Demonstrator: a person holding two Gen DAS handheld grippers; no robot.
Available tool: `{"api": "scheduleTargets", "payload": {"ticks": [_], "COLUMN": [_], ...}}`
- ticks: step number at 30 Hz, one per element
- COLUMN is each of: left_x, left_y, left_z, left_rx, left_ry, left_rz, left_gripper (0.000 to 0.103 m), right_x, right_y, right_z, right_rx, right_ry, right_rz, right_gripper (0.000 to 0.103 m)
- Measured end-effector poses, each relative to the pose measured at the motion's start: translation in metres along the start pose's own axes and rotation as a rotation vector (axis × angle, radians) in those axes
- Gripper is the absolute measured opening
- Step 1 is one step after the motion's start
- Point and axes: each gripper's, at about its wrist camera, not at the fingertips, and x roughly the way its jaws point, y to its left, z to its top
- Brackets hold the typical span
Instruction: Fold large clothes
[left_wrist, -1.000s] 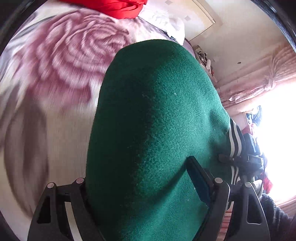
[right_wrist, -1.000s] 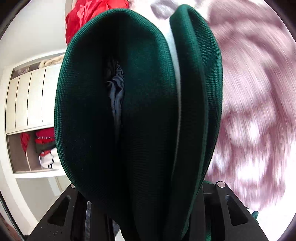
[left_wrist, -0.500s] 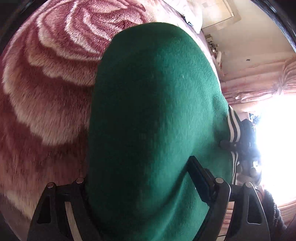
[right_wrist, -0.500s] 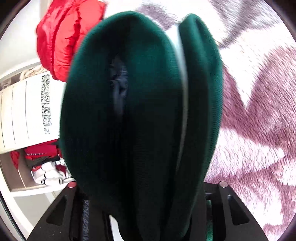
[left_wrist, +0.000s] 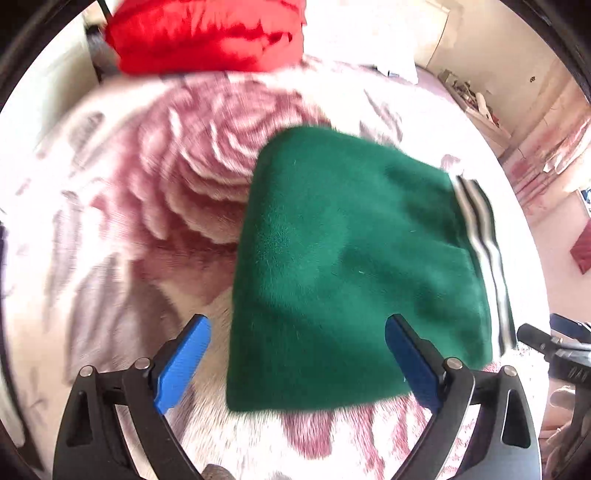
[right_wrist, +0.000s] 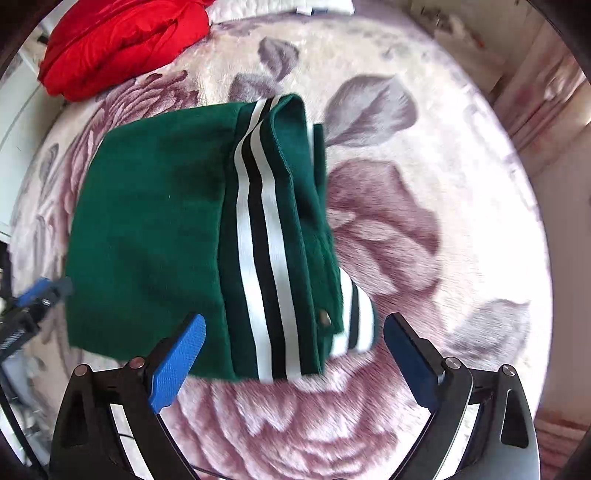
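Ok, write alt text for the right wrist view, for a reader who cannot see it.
A folded dark green fleece garment with black-and-white striped trim lies on a plush pink rose-patterned blanket. The right gripper, its blue-padded fingers spread open and empty, hovers at the garment's near edge. A crumpled red puffy jacket sits at the far left.

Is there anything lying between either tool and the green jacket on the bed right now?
Nothing visible. The folded green jacket lies directly ahead of the open right tool and the open left tool, with only floral blanket around it.
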Motion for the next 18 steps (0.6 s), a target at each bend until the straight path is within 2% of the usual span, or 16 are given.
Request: {"api": "scheduleTargets", "payload": {"ticks": [3, 6, 11, 18], "left_x": [-0.051, -0.086, -0.168, -0.293], "left_y": [-0.011, -0.017, -0.028, -0.047], "left_z": [-0.01, -0.005, -0.015, -0.054], "left_rx": [-0.027, -0.034, -0.008, 0.014], "left_ry": [-0.056, -0.091, -0.145, -0.201], "left_rz": [0.028, 0.045, 0.049, 0.072], "left_gripper": [0.1, 0.1, 0.1, 0.1], "right_x": [-0.06, -0.116, -0.215, -0.373], "right_y": [0.001, 0.001, -0.005, -0.023], "right_z": [-0.05, -0.075, -0.121, -0.188], "right_rx": [-0.013, -0.006, 0.032, 0.065], "right_ry": [-0.062, -0.115, -0.17, -0.264], "right_rz": [-0.078, -0.124, -0.101, -0.116], "right_gripper": [0.1, 0.1, 0.1, 0.1]}}
